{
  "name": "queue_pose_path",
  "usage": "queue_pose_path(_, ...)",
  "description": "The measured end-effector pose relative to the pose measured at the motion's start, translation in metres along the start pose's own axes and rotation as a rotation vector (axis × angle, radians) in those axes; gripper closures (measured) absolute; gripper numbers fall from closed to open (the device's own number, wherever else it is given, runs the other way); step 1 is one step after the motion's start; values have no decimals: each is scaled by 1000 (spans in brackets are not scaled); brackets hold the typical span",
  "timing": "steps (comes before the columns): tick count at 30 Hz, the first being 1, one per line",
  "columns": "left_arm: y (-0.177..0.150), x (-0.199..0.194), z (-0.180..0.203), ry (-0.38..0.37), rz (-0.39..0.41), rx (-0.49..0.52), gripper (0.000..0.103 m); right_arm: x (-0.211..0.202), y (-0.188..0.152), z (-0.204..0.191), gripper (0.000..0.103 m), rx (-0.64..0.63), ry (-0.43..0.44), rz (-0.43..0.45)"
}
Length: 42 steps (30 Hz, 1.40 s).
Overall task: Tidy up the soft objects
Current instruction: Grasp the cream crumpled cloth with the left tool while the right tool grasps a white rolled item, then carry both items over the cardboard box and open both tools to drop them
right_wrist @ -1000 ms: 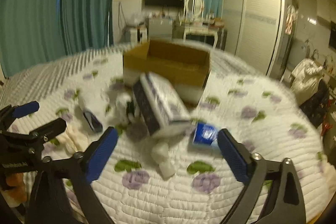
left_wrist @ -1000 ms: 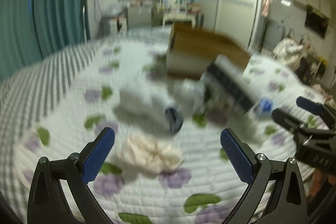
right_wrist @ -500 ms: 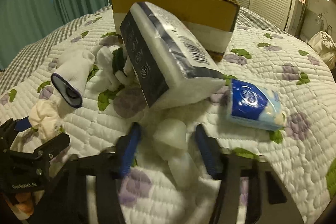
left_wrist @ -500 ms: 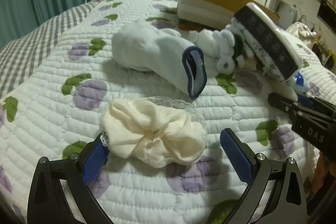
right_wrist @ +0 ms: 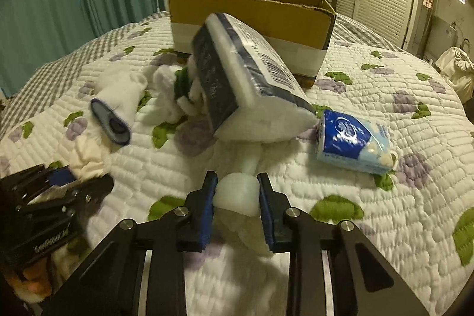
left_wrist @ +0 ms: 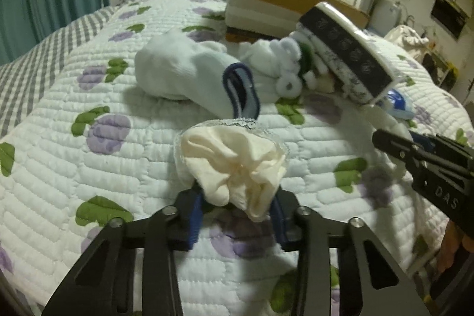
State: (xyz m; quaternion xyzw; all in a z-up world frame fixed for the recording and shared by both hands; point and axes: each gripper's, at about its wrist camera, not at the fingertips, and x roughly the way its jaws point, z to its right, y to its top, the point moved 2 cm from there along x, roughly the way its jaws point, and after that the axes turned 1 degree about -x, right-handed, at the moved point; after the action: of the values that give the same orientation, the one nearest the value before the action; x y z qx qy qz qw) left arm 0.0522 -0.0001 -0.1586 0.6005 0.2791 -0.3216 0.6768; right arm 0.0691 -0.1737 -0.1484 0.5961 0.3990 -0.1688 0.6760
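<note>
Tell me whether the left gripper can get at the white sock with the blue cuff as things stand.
Probably not right away: the left gripper is closing on the cream scrunchie, which fills its jaws. The white sock lies just beyond with nothing on top, so the way opens once the scrunchie is dropped.

- Your left tongs [left_wrist: 235,215]: black slotted arms, silver screws, blue ribbed pads
- Your right tongs [right_wrist: 237,208] look the same; their side carries white "DAS" lettering

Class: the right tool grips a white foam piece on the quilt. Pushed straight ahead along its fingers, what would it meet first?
Probably the big tissue pack just beyond the white foam piece that the right tool holds; depth is uncertain.
</note>
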Motion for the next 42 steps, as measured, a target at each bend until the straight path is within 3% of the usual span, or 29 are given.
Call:
queue_pose_path(8, 10, -38, 16, -46, 74, 24, 74, -38, -10, -8, 76, -30, 24, 30)
queue_pose_path(15, 38, -66, 33, -79, 133, 49, 74, -78, 3, -13, 77, -27, 77, 97)
queue_pose_path(21, 88, -78, 48, -96, 190, 98, 74, -110, 55, -4, 77, -39, 111, 189)
queue_pose_path(27, 162, -75, 60, -71, 292, 154, 74, -123, 148, 8, 77, -116, 84, 268)
queue_pose_path(31, 203, -47, 65, -57, 302, 168, 74, -111, 201, 15, 77, -149, 71, 292)
queue_pose_path(35, 235, -6, 66, -57, 282, 166, 74, -72, 240, 27, 77, -152, 82, 269)
queue_pose_path(42, 260, 63, 62, -49, 220, 149, 72, 28, 262, 66, 76, -63, 74, 160)
